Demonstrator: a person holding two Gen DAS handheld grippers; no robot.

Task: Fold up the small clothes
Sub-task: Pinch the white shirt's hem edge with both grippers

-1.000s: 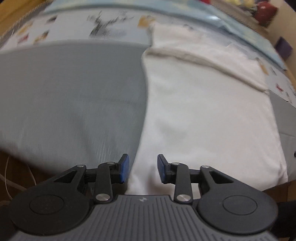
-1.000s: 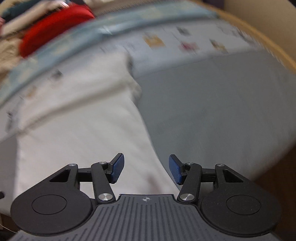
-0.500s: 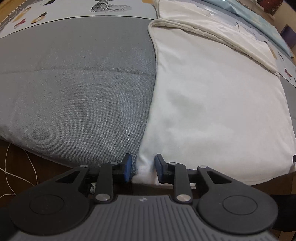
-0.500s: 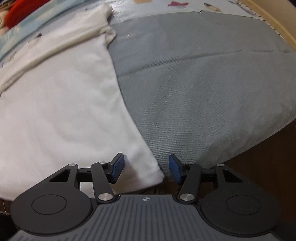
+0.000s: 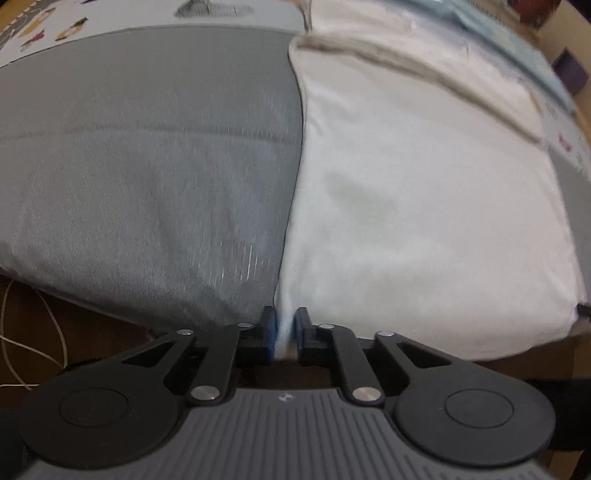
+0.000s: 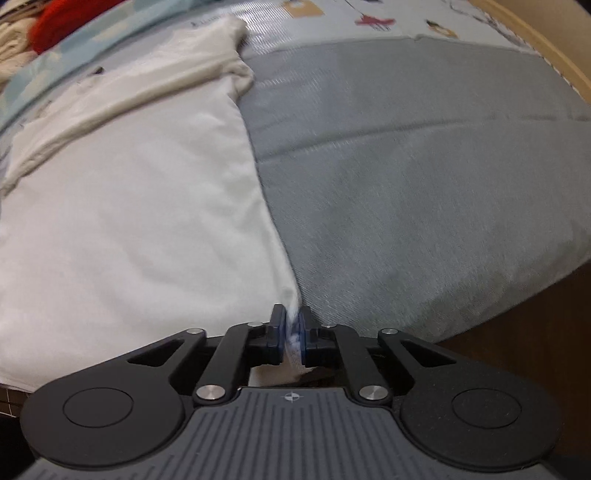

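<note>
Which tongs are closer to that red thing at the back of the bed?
Right. The right tongs grip the white garment with the red thing beyond; the left tongs grip its opposite corner.

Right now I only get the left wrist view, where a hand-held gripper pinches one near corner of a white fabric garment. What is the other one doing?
Observer: The right hand-held gripper is shut on the other near corner of the white fabric garment.
Operator: What lies to the right of that corner?
Observer: A broad stretch of grey woven cover, with a crease running across it.
Operator: Anything beyond the garment?
Observer: A red fabric bundle at the far left, too blurred to identify.
</note>
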